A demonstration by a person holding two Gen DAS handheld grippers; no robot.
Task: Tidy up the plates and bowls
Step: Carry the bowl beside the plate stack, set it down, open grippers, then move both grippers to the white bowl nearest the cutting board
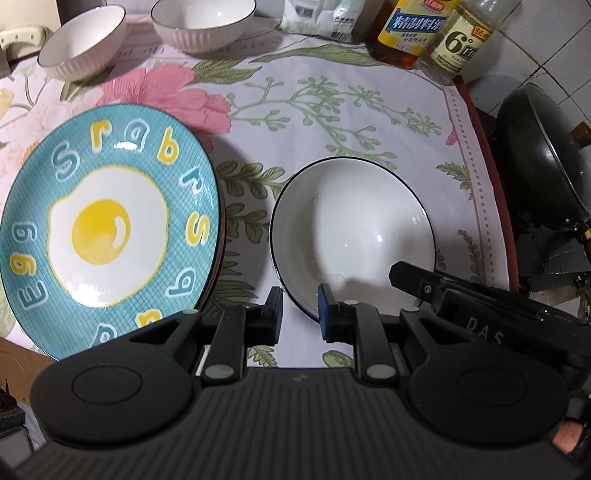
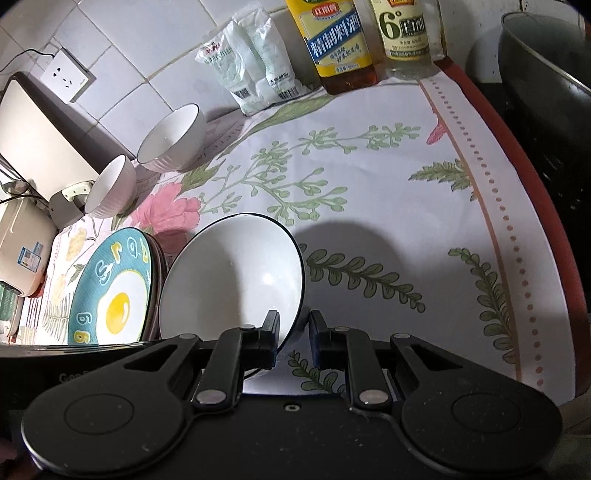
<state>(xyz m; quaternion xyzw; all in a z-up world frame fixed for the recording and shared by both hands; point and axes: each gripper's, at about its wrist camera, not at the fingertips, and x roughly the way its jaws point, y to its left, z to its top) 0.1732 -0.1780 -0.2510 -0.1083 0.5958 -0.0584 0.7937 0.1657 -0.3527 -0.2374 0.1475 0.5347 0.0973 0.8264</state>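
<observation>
A white bowl with a dark rim (image 1: 354, 229) stands on the flowered tablecloth; it also shows in the right wrist view (image 2: 232, 280). My left gripper (image 1: 300, 308) is open, its jaws straddling the bowl's near rim. My right gripper (image 2: 294, 334) is open, its jaws straddling the bowl's right rim. A blue fried-egg plate (image 1: 107, 229) sits on top of a stack of plates left of the bowl, seen also in the right wrist view (image 2: 114, 291). Two ribbed white bowls (image 1: 83, 42) (image 1: 203, 22) stand at the back; they show in the right wrist view too (image 2: 110, 192) (image 2: 171, 140).
Two bottles (image 2: 340, 48) (image 2: 404, 33) and white packets (image 2: 255, 70) stand by the tiled wall. A black wok (image 1: 543, 166) sits past the table's right edge. A white appliance (image 2: 22, 236) and a cutting board (image 2: 40, 125) are at the left.
</observation>
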